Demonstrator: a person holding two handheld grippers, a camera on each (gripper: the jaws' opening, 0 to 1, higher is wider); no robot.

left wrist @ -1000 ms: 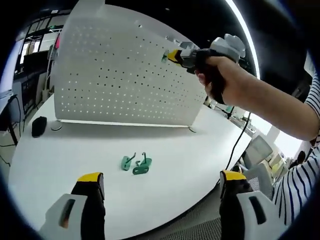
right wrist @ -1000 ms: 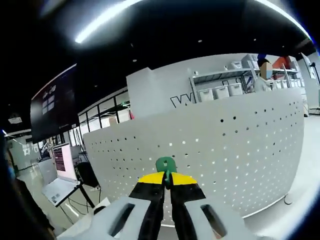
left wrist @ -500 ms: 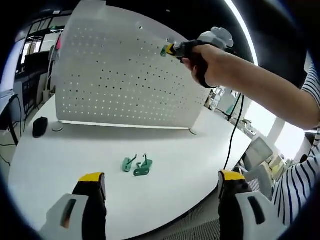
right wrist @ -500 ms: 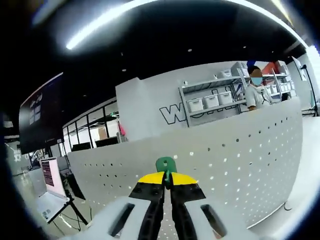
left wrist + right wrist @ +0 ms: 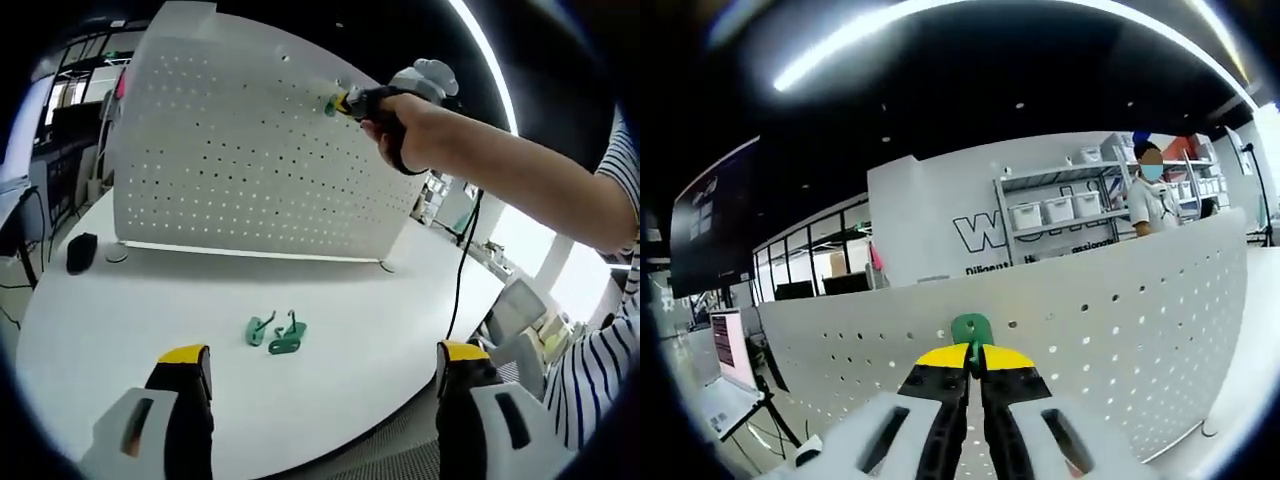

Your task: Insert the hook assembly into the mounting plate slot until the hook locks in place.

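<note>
The right gripper (image 5: 974, 362) pinches a small green plastic hook (image 5: 972, 329) between its jaws, up at the top rows of the upright white perforated metal panel (image 5: 240, 160). To seat it well, square the hook's tab to one hole, push straight in, then press down until it catches. The left gripper (image 5: 315, 375) hangs spread above the white table (image 5: 150, 300), where two spare green hooks (image 5: 275, 332) lie.

"W" lettering on back wall (image 5: 940, 215)

We see a black object (image 5: 78, 252) on the white bench (image 5: 400, 300), and shelves with bins (image 5: 1060, 210) behind.
</note>
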